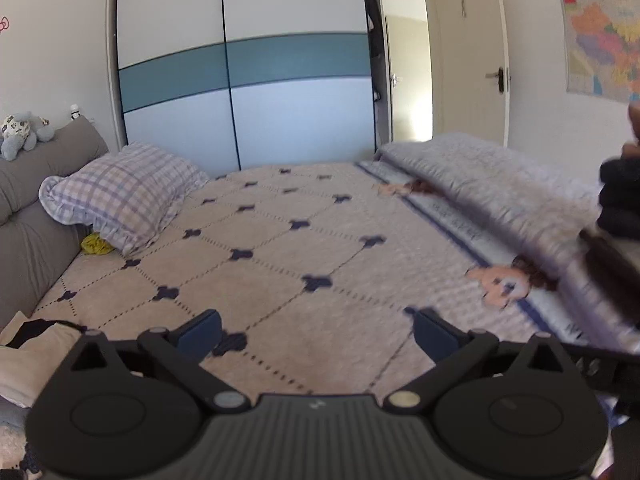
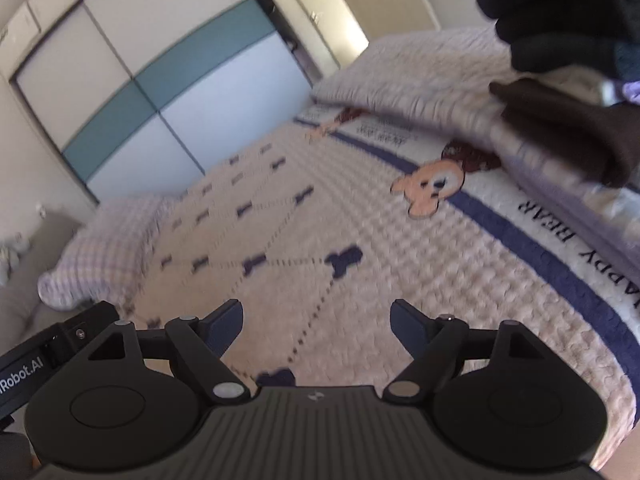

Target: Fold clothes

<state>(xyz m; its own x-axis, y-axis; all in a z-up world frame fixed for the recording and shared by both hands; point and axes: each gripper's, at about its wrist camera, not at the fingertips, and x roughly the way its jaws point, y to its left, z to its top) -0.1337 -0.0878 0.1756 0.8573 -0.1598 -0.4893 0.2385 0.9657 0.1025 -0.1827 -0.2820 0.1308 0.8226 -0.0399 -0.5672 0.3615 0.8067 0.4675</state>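
My left gripper [image 1: 316, 334] is open and empty, low over the beige bedspread [image 1: 280, 248] with dark blue bear marks. My right gripper [image 2: 318, 326] is also open and empty over the same bedspread [image 2: 360, 280]. Dark folded clothes [image 1: 620, 200] are stacked at the far right on a folded pale quilt [image 1: 500, 184]; they also show at the top right of the right wrist view [image 2: 568, 20]. A dark brown garment [image 2: 572, 128] lies on the quilt's edge below that stack. A cream and dark garment [image 1: 36, 344] lies at the bed's left edge.
A checked pillow [image 1: 120, 192] leans on the grey headboard [image 1: 32, 200], with a yellow-green cloth [image 1: 96, 245] beside it and a plush toy [image 1: 22, 132] on top. A sliding wardrobe [image 1: 248, 80] stands behind the bed, with an open door [image 1: 472, 68] to its right.
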